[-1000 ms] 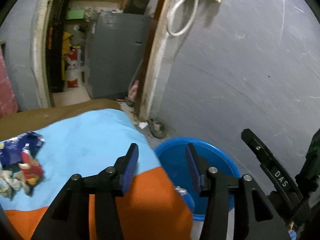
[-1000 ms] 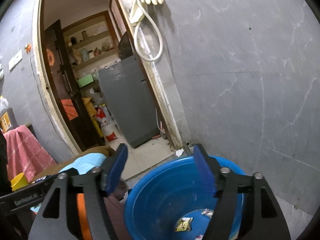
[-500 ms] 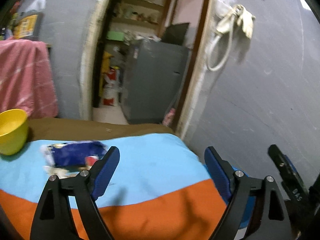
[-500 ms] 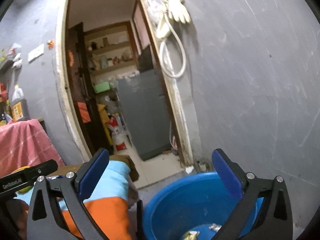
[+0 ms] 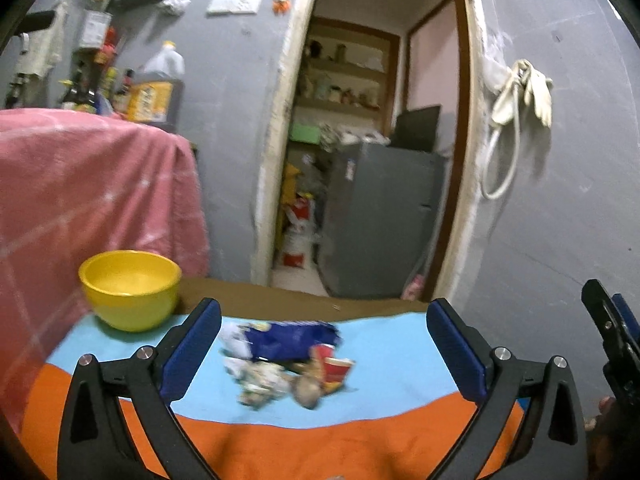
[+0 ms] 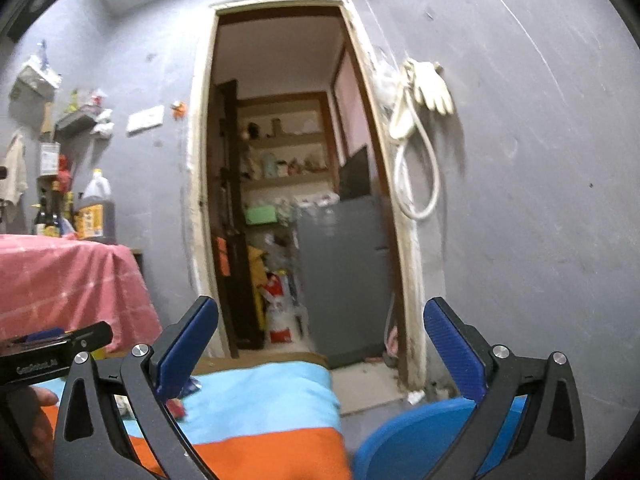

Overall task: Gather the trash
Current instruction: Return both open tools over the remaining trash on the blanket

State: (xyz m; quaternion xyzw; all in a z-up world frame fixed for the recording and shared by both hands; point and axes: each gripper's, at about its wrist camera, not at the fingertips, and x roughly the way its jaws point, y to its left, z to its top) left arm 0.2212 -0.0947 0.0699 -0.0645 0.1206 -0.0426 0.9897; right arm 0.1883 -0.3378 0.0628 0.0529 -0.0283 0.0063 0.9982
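Observation:
A small trash pile lies on the light blue and orange tablecloth (image 5: 400, 360): a blue wrapper (image 5: 288, 338), a red wrapper (image 5: 334, 366) and crumpled paper (image 5: 260, 384). My left gripper (image 5: 324, 308) points at the pile from short of it, its jaws opening wide with nothing between the pads. My right gripper (image 6: 322, 306) is open and empty, aimed at the doorway. Under it, at the lower right, is the rim of the blue basin (image 6: 408, 440). A scrap of the trash (image 6: 176, 406) peeks out behind its left finger.
A yellow bowl (image 5: 130, 286) stands on the table's far left corner, beside a pink-covered stand (image 5: 80, 200) with bottles. Beyond the table, a doorway shows a grey fridge (image 5: 380, 220). A hose and gloves (image 5: 520, 96) hang on the grey wall.
Both views have swung left, away from the blue basin and toward the table. Both pairs of jaws have spread wider. The trash pile now sits centred in the left wrist view.

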